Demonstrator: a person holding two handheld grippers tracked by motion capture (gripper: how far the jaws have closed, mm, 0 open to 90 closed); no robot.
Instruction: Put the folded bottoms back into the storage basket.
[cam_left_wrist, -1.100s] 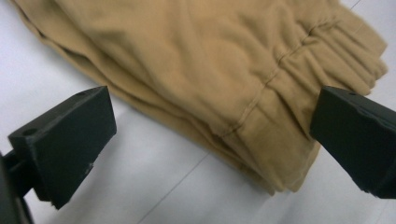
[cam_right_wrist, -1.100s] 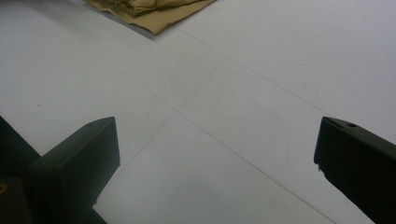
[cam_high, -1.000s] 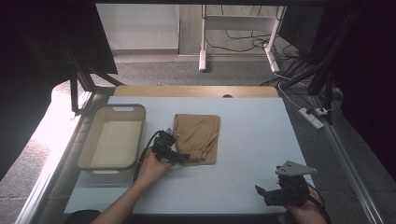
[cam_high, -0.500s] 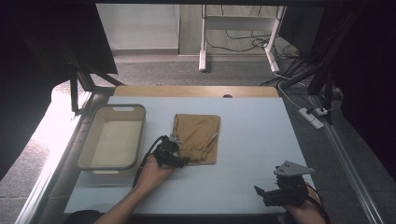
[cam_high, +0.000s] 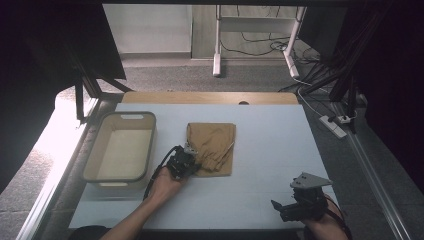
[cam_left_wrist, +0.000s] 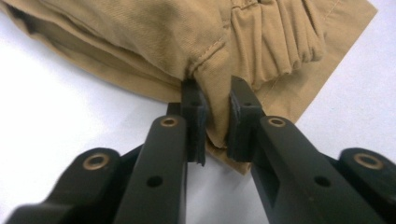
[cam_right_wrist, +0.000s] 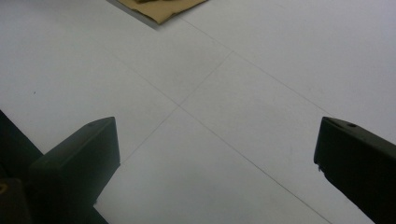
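Standing empty at the left, a beige bin (cam_high: 120, 150) is seen beside the folded tan garment (cam_high: 212, 147) at mid-table. Its near-left edge has just been closed on and is pinched by the left tool (cam_left_wrist: 217, 123). Only a thin fold is caught, so a slip or unfolding could be caused on lifting; the right tool (cam_right_wrist: 217, 154) is held spread at near right.

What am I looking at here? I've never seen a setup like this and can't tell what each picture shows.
A person sits at a table holding a hand-operated gripper in each hand. One picture looks down from above; the other two come from cameras riding on each gripper, looking along its black fingers.

On the table lie a folded tan garment and an empty beige bin to its left.

The left gripper has just been closing and now pinches a near corner fold of the garment between its fingers. The right gripper sits apart at the table's near right corner, fingers wide open over bare table.
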